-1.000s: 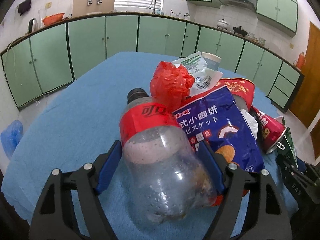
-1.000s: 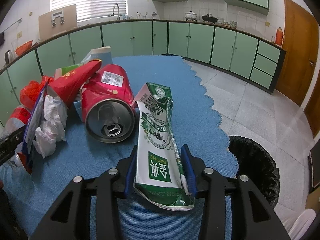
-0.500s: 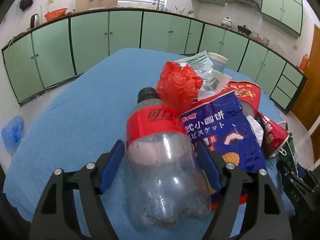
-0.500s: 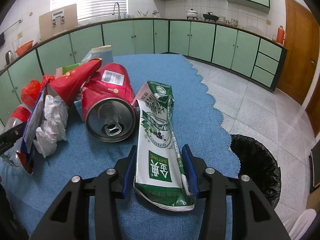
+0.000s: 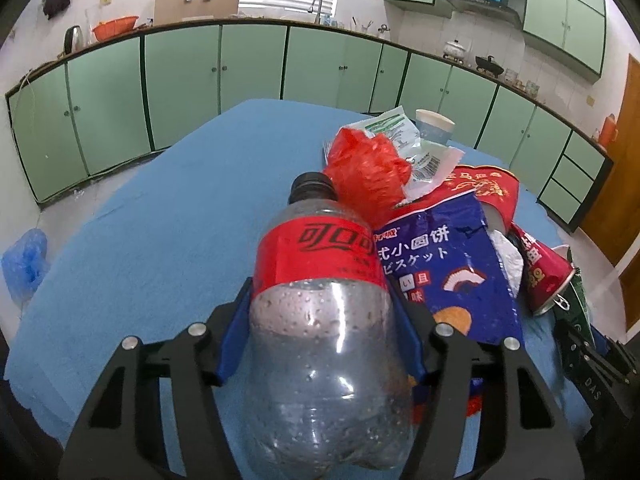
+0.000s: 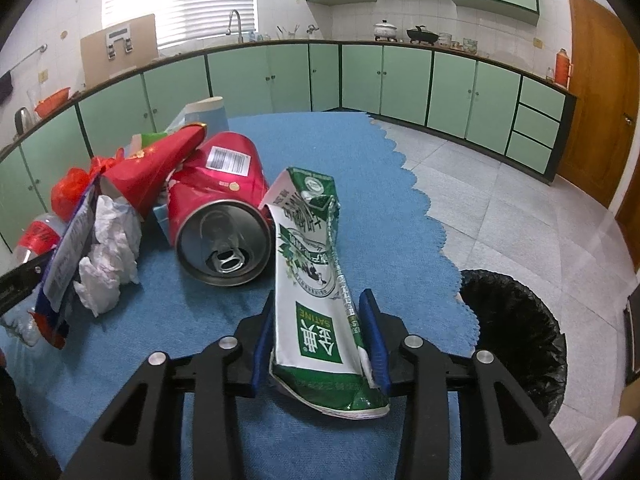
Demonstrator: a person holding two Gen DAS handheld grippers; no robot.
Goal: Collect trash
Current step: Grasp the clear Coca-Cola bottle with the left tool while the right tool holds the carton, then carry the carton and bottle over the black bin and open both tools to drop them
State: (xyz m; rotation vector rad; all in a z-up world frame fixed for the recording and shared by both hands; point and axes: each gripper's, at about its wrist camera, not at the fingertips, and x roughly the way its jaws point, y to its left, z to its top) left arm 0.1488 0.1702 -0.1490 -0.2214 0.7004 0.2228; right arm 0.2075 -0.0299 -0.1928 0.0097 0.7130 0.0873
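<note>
Left wrist view: the left gripper (image 5: 320,336) is closing; its blue pads now press the sides of a clear, dimpled plastic bottle (image 5: 320,320) with a red label, lying on the blue cloth (image 5: 160,220). A second ago the pads stood apart from it. Just beside lie a glossy blue snack bag (image 5: 448,272) and a crumpled red plastic bag (image 5: 368,172).

Right wrist view: the right gripper (image 6: 320,340) is closing, clenched on a flattened green-and-white carton (image 6: 316,280), narrower than before. A dented red can (image 6: 220,216) lies beside it; a black-lined bin (image 6: 516,320) stands on the floor.
</note>
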